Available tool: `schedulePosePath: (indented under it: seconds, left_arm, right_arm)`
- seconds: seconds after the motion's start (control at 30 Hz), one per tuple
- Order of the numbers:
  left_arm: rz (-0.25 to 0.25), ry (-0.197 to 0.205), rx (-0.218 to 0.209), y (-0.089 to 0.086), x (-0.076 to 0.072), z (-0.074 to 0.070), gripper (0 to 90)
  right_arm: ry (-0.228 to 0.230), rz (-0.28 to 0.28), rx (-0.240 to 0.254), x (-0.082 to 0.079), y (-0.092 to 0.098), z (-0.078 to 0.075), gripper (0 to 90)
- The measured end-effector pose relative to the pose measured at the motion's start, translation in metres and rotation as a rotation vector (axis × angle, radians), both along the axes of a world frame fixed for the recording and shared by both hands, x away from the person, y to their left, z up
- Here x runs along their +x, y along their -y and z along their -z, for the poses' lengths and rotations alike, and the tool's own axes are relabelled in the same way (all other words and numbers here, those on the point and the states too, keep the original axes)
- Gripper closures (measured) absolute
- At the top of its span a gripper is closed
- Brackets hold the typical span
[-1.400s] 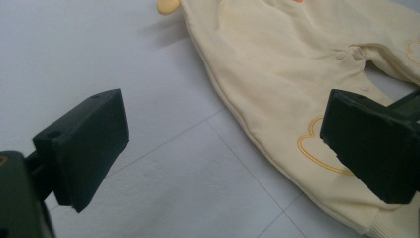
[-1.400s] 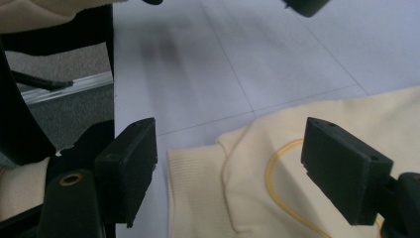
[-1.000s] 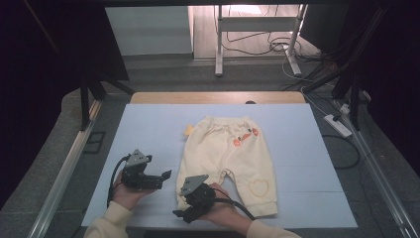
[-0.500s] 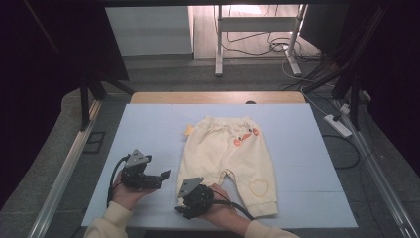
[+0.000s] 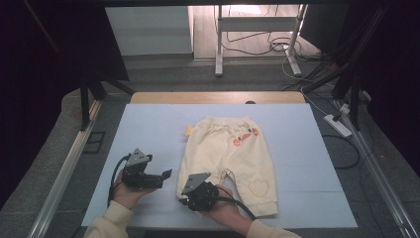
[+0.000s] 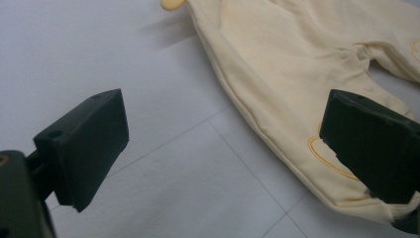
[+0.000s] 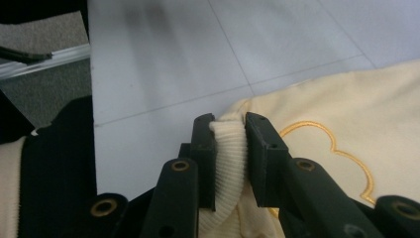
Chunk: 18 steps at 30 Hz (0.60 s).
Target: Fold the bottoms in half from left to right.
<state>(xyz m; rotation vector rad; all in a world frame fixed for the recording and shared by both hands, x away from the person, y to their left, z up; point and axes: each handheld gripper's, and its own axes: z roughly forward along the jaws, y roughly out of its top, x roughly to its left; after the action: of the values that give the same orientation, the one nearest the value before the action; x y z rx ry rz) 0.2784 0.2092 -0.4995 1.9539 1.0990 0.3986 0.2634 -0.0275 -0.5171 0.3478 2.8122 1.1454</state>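
The right gripper (image 7: 230,148) has just been closing its jaws, and they now pinch the ribbed cuff (image 7: 229,153) of one leg of the cream baby trousers (image 5: 230,158); the cuff fabric bunches between the two pads. In the high view this gripper (image 5: 190,191) sits at the near end of the left trouser leg, with its cable trailing back over the person's right hand (image 5: 220,210).

The left gripper (image 6: 223,148) holds nothing, and its jaws stand wide apart above the mat. In the left gripper view the far pad is just over the edge of the trouser leg, near an embroidered yellow outline (image 6: 329,161), and the other pad is over bare mat. In the high view this gripper (image 5: 166,174) is just left of the trousers.

The trousers lie flat on the pale blue mat (image 5: 148,129), near its middle, waistband away from the person. A small orange figure (image 5: 245,136) is near the waistband and a heart outline (image 5: 258,187) is on the right leg.
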Motion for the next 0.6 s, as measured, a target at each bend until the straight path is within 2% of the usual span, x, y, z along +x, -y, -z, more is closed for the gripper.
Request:
schedulePosePath:
  seconds: [0.13, 0.33, 0.6]
  left_arm:
    - [0.001, 0.001, -0.002, 0.002, 0.003, -0.001, 5.5]
    - [0.007, 0.009, -0.011, 0.010, 0.011, -0.008, 6.1]
    - [0.013, -0.012, -0.020, 0.017, 0.027, -0.012, 7.5]
  right_arm:
    - [0.014, 0.000, 0.027, -0.001, 0.002, -0.003, 75.3]
    - [0.019, -0.002, 0.034, -0.004, 0.003, -0.004, 75.3]
    - [0.022, -0.013, 0.038, -0.006, 0.002, -0.005, 75.3]
